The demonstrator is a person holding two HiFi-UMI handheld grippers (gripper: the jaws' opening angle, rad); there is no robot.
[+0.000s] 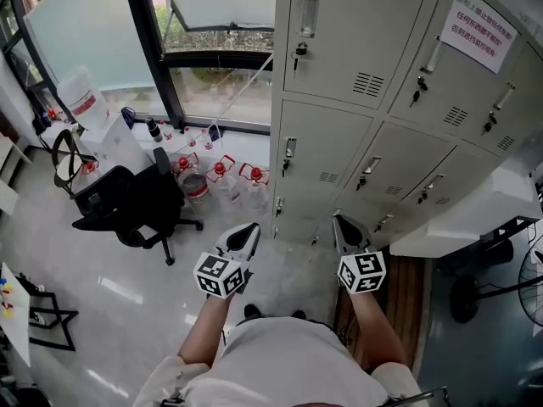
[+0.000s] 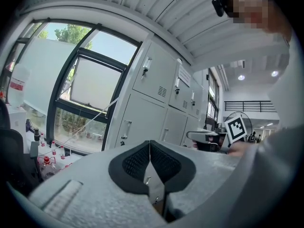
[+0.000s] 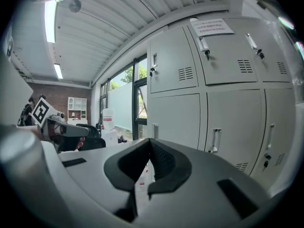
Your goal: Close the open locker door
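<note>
We hold the left gripper [image 1: 244, 234] and the right gripper [image 1: 344, 224] low in front of the pale lockers [image 1: 339, 49], touching none of them; each gripper's jaws are pressed together with nothing between them. The open locker door [image 1: 475, 214] juts out from the bank at our right, just beyond the right gripper; a black chair [image 1: 127, 206] stands at our left.
</note>
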